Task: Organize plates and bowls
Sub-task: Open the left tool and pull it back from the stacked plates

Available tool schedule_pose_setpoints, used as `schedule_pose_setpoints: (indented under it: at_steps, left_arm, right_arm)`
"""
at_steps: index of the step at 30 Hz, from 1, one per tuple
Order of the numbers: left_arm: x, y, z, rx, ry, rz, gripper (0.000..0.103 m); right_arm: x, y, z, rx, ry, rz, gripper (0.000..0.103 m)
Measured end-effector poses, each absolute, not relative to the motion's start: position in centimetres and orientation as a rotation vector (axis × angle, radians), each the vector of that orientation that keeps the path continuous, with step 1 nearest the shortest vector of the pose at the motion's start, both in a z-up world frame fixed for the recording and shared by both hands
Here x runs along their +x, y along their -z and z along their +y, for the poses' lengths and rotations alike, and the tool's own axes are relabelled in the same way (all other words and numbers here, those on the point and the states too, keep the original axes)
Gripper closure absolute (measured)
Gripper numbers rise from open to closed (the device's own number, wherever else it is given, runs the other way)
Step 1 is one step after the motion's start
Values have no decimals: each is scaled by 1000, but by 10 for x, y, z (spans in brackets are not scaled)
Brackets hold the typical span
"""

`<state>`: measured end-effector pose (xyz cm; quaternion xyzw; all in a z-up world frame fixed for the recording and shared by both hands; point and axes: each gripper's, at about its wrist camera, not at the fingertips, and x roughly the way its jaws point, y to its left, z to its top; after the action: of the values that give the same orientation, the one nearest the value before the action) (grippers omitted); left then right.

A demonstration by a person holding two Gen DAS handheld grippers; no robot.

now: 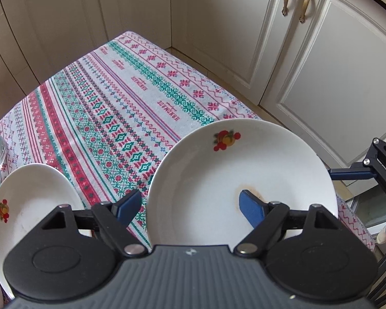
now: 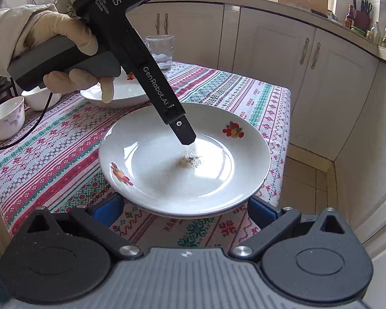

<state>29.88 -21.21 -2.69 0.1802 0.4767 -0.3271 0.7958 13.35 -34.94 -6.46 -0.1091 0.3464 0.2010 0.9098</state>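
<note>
A large white plate with fruit decals (image 1: 244, 180) (image 2: 185, 159) lies at the table's near corner. My left gripper (image 1: 190, 207) is open, one finger over the plate's inside and the other outside its rim; it also shows from above in the right wrist view (image 2: 185, 135). My right gripper (image 2: 184, 207) is open, both blue fingers low beside the plate's near edge, partly under the rim. A second white plate (image 1: 31, 206) (image 2: 121, 90) lies further left. Two white bowls (image 2: 6, 121) (image 2: 40, 97) stand at the table's left.
The table wears a patterned red and green cloth (image 1: 115, 103). A clear glass (image 2: 162, 51) stands behind the second plate. Cream cabinets (image 1: 308, 51) surround the table closely, with tiled floor (image 2: 306, 180) in the narrow gap.
</note>
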Motion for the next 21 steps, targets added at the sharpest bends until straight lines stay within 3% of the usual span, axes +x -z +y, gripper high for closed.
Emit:
schedule_pose_setpoints:
  at_steps: [7, 21]
  left_arm:
    - [273, 1, -198, 381, 676, 913, 14]
    - [191, -30, -144, 328, 562, 707, 14]
  right_arm:
    - [119, 48, -340, -247, -403, 655, 0]
    - [80, 21, -309, -244, -363, 567, 0]
